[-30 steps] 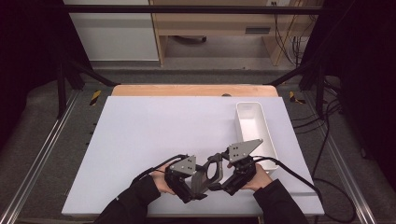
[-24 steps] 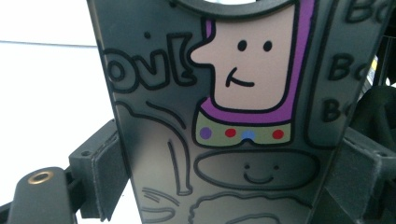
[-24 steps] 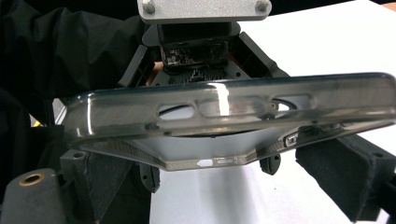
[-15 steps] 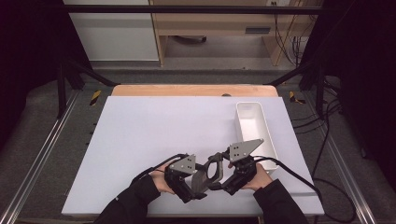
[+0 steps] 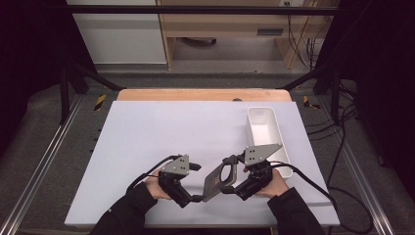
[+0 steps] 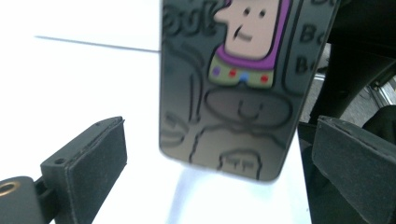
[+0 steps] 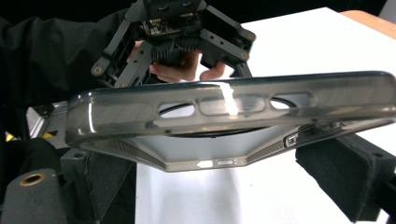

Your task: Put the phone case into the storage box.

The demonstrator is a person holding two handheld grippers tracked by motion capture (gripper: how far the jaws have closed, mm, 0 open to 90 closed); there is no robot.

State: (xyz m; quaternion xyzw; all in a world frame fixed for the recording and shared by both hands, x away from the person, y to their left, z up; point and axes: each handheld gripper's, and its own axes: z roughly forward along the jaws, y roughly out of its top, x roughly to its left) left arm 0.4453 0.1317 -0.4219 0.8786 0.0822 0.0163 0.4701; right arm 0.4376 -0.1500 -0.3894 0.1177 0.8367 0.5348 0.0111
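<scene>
Both tongs low near table's front edge: right tongs (image 5: 230,182) grasping phone case (image 5: 215,179); left tongs (image 5: 195,198) released.

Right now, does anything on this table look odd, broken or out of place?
Nothing looks damaged or spilled. A dark phone case with a cartoon print is held up off the white table between the left gripper and the right gripper. The white bin sits squarely.
</scene>
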